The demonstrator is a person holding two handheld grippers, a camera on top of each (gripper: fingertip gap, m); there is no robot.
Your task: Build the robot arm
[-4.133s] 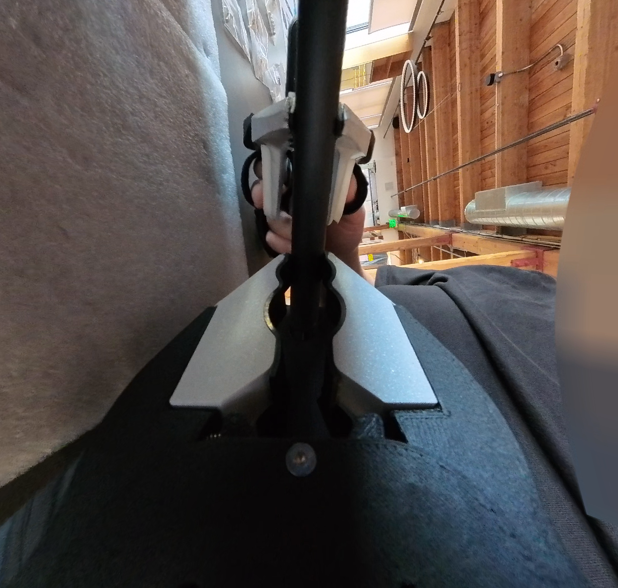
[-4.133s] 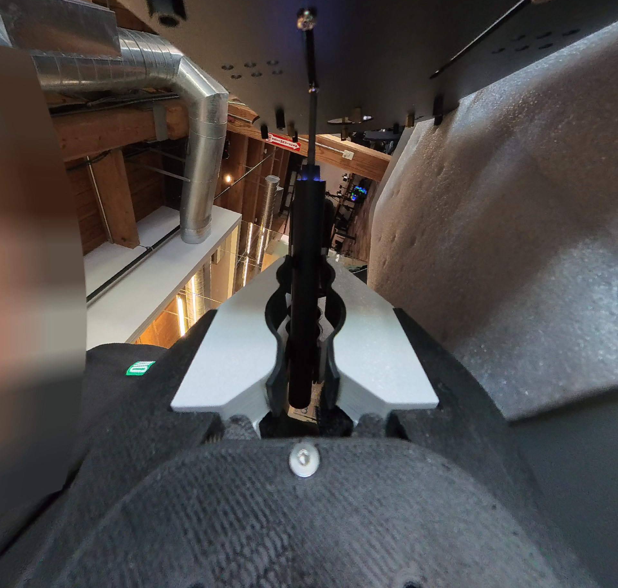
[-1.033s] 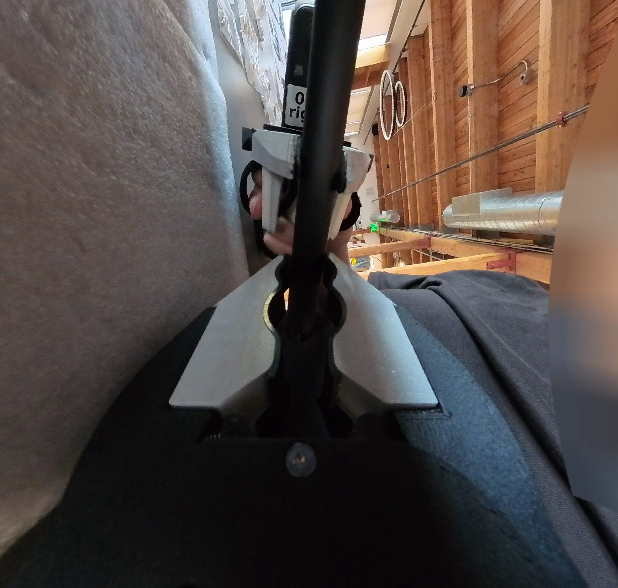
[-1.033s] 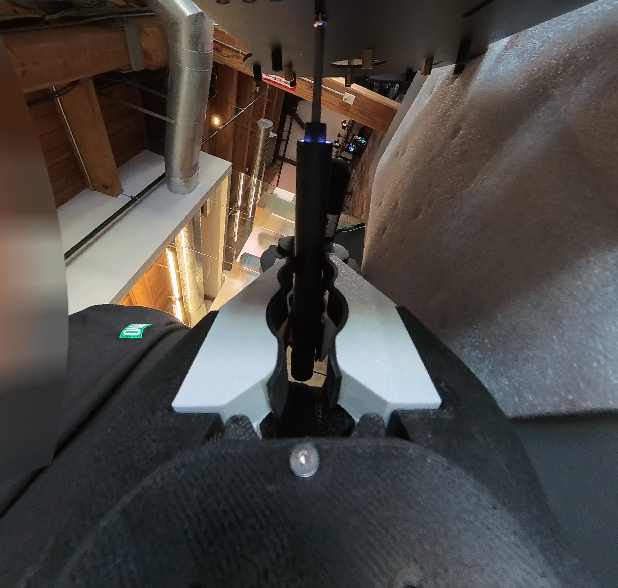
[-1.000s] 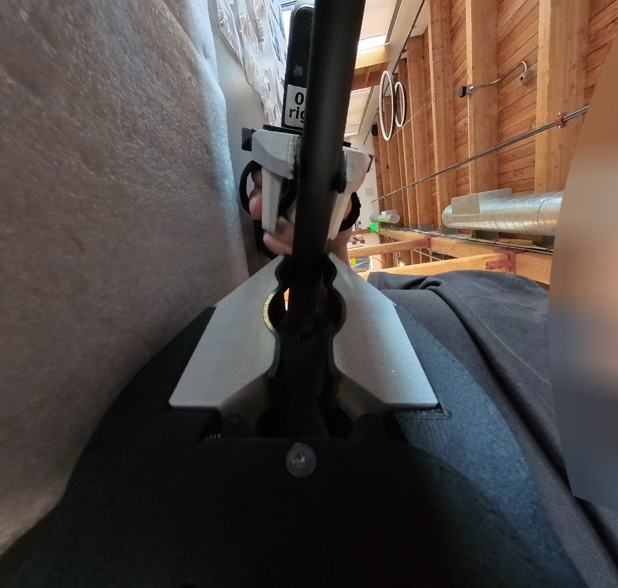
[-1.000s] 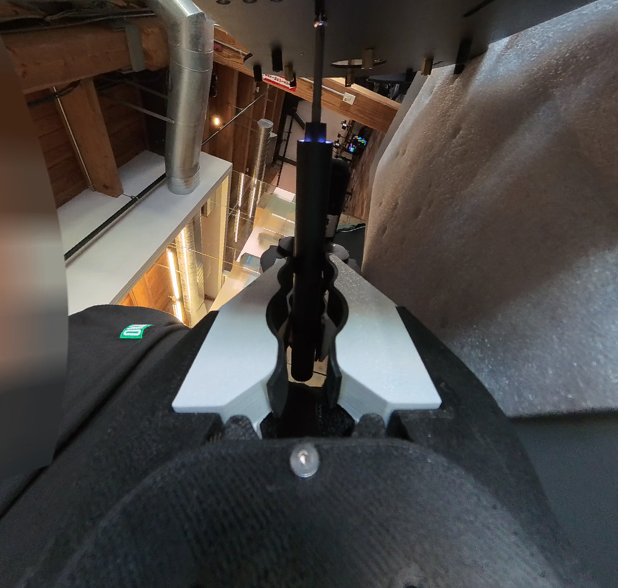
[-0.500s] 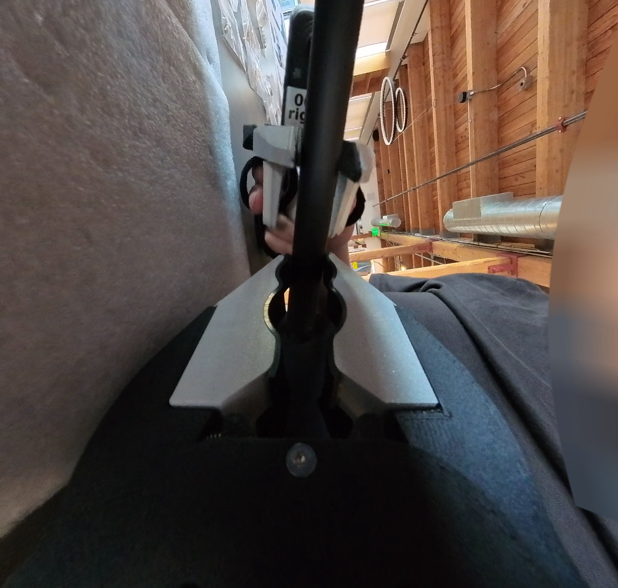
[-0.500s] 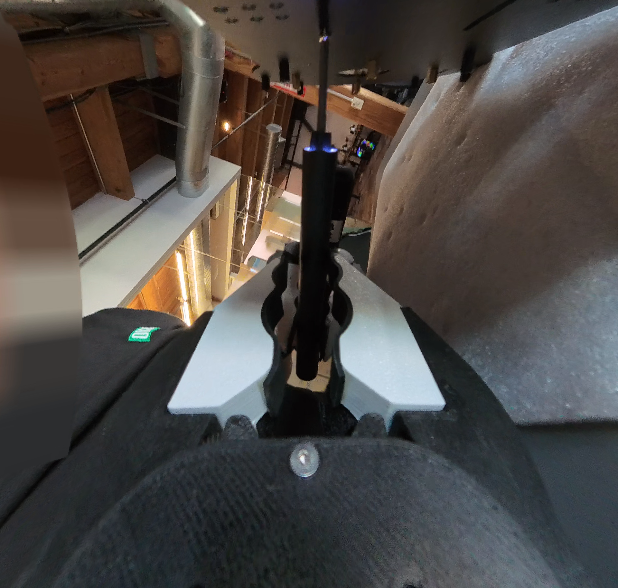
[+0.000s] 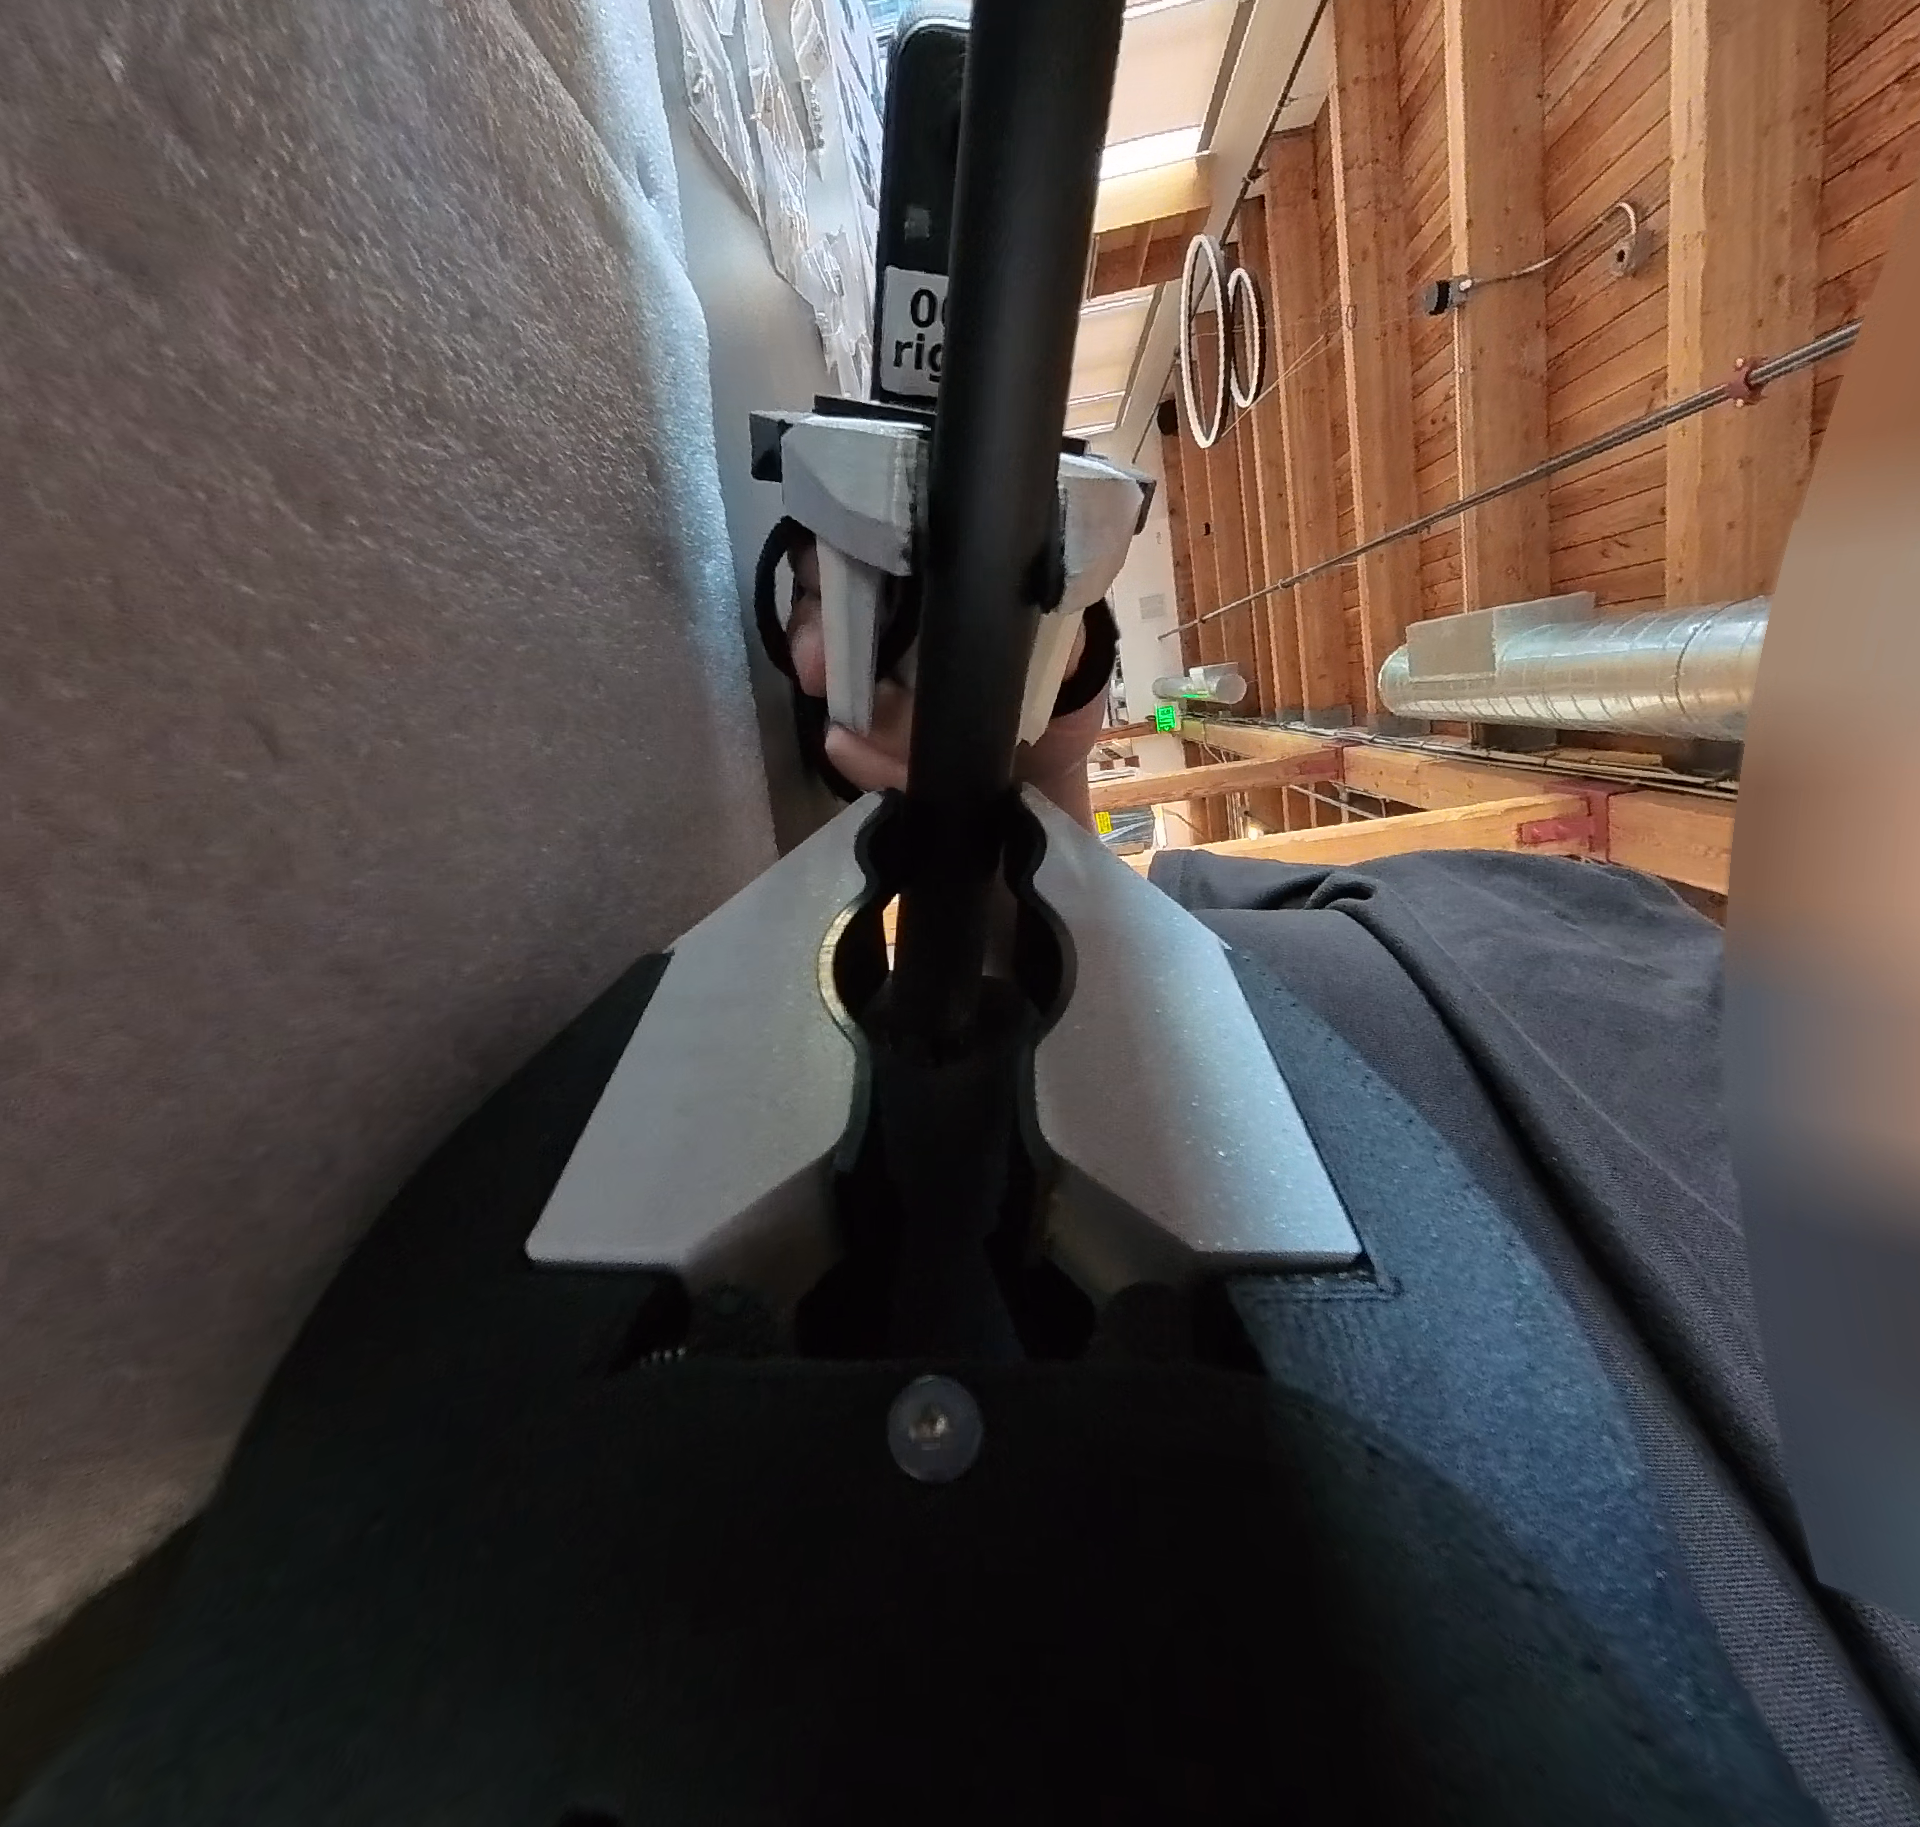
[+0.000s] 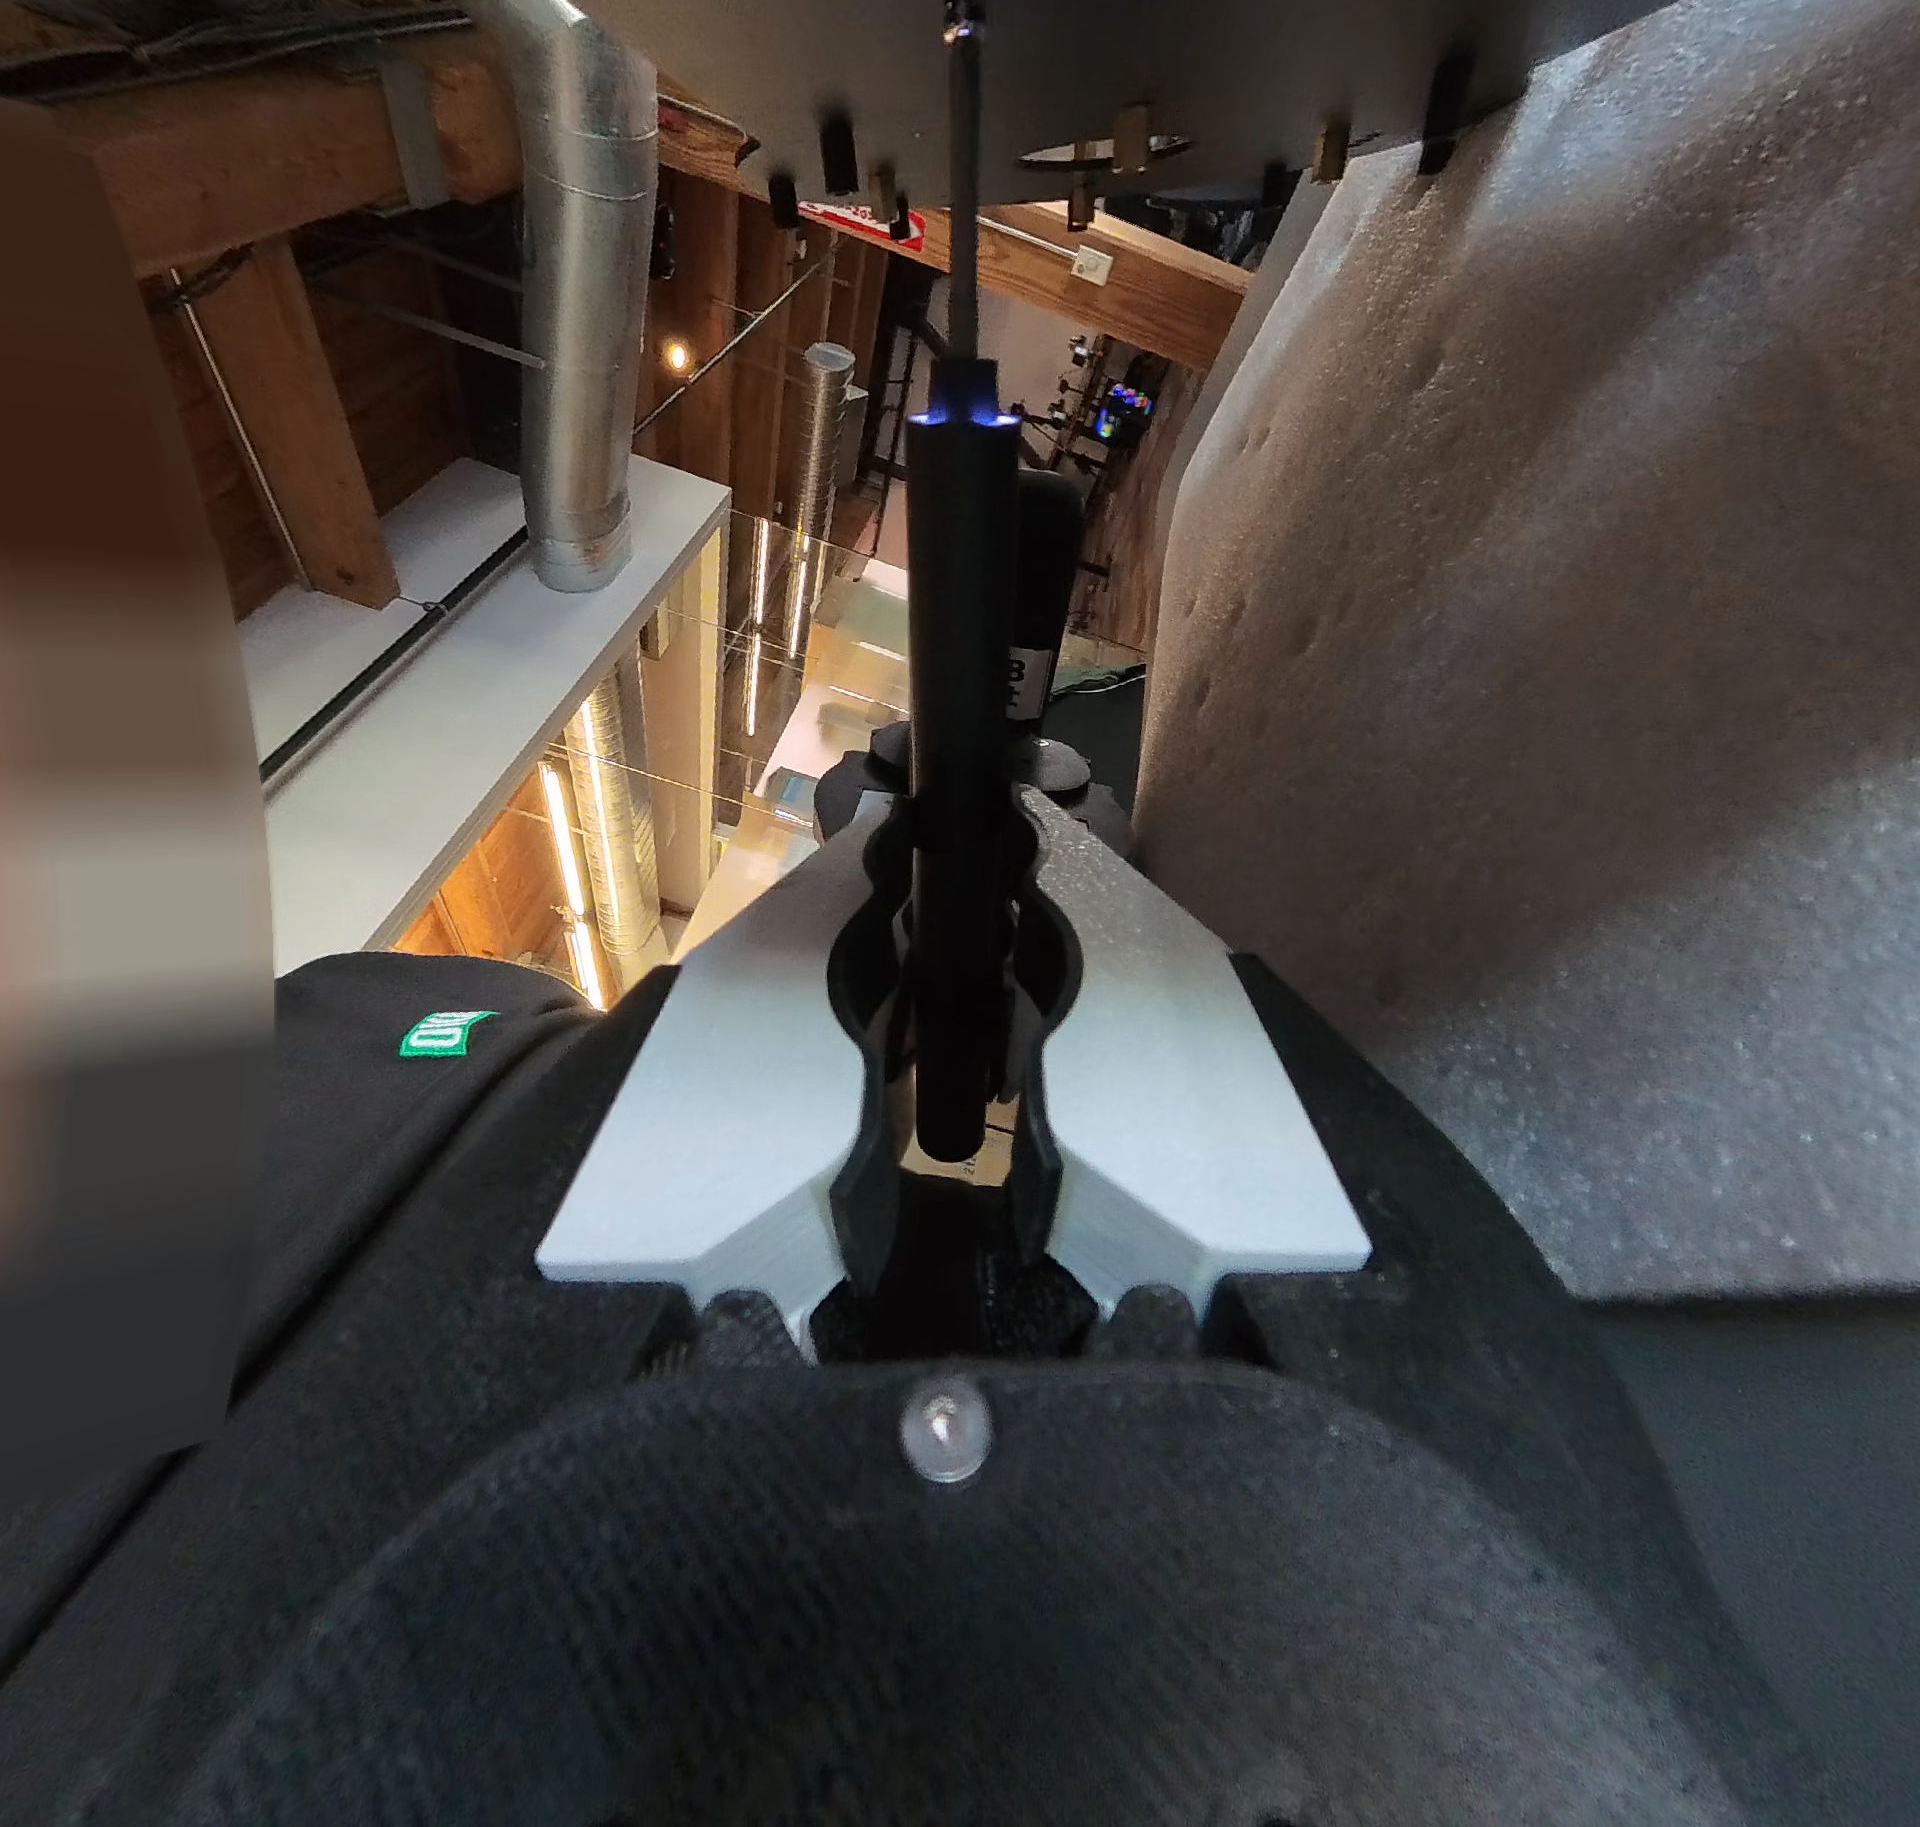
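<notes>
Clamping a slim black cylindrical screwdriver handle (image 10: 951, 790), the right gripper (image 10: 951, 842) has its jaws closed; the thin metal bit (image 10: 961, 188) meets a grey perforated panel (image 10: 1143, 21). The left gripper (image 9: 951, 842) likewise grips the handle. A white printed label (image 9: 912, 343) marks the far gripper, grey foam (image 9: 343, 530) alongside.

White printed label (image 9: 914, 349) on black body of far gripper, half hidden behind black rod. Green lit sign (image 9: 1166, 713) by far beams. Green woven tag (image 10: 447, 1034) on black garment. Red-white sign (image 10: 862, 216) on beam. White label (image 10: 1023, 688) behind black tool handle.
</notes>
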